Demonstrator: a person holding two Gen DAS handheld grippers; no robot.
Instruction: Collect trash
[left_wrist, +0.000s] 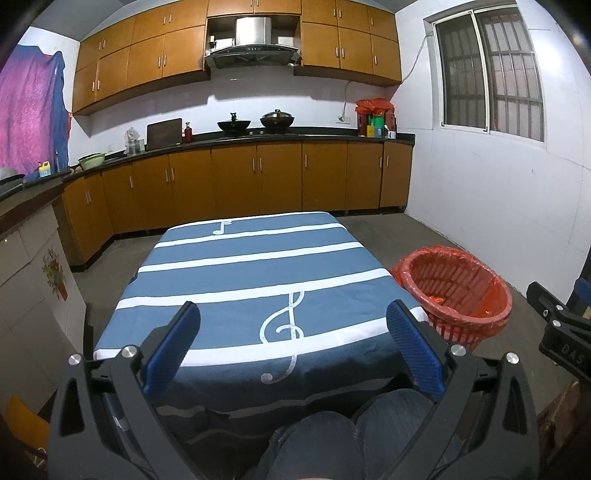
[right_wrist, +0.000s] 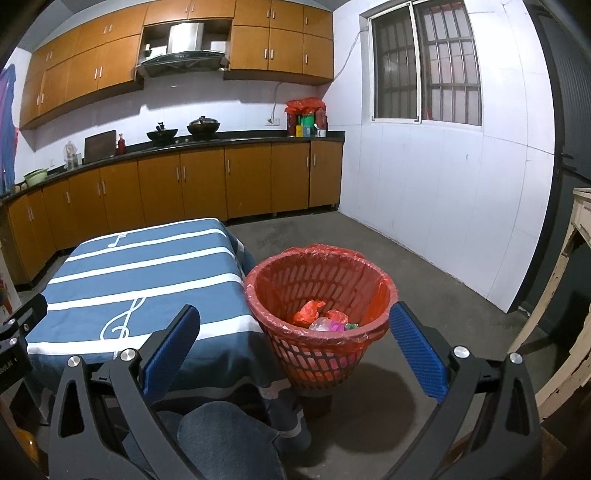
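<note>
Blue cloth with white stripes and music notes covers the low table (left_wrist: 258, 266), its top bare. Just beside the table's right edge stands the red slatted plastic basket lined with a red bag (right_wrist: 321, 354). Crumpled red, pink and green wrappers (right_wrist: 321, 315) lie at its bottom. The left gripper (left_wrist: 293, 343) hangs over the table's near edge, blue pads wide apart, empty. The right gripper (right_wrist: 295, 343) hangs before the basket, likewise spread and empty.
</note>
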